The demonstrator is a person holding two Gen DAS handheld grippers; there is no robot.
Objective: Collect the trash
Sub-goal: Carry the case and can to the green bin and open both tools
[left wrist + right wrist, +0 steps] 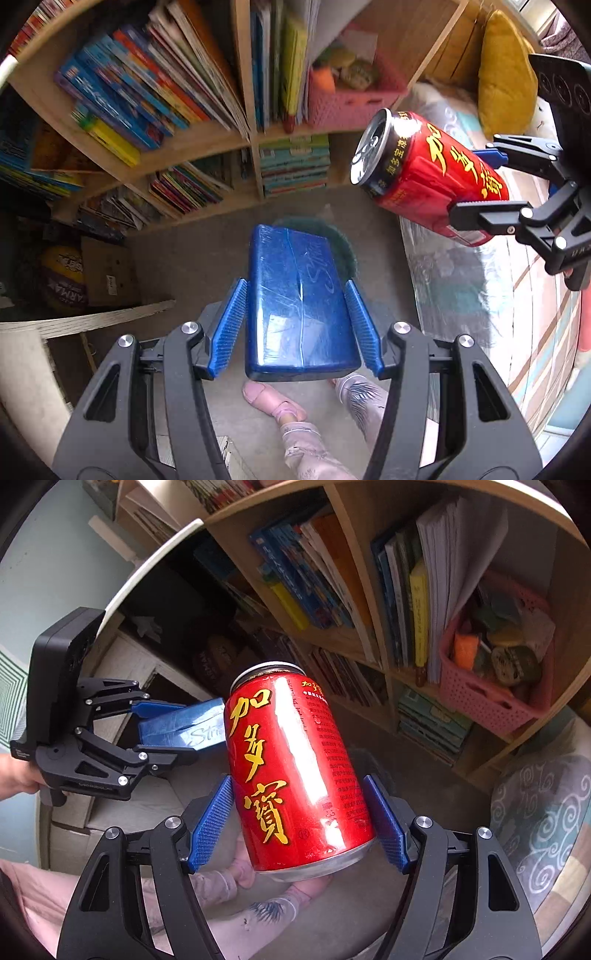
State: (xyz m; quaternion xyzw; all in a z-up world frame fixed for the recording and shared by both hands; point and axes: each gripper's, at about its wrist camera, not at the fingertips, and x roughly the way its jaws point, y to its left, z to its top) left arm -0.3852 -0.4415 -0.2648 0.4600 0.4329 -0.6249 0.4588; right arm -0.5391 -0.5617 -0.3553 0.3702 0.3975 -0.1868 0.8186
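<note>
Home reading nook — crammed bookshelf (155, 110)

L hand-held gripper (295, 325) clamped w/ load; R hand-held gripper (299, 823) likewise.

1. a wooden bookshelf (207, 142) fills the background, split into cubbies by upright dividers.
2. rows of colourful books (147, 88) lean inside the upper cubbies; more lie stacked in the lower ones (293, 166).
3. a pink plastic basket (491, 698) sits in one cubby, holding small soft items, one of them orange.
4. a yellow cushion (506, 74) rests beside the shelf.
5. a patterned cloth with pale swirls (543, 812) covers a surface to the right.
6. a cardboard box (110, 273) stands on the grey floor (192, 258), just beside a dark and yellow ball (62, 277).
</note>
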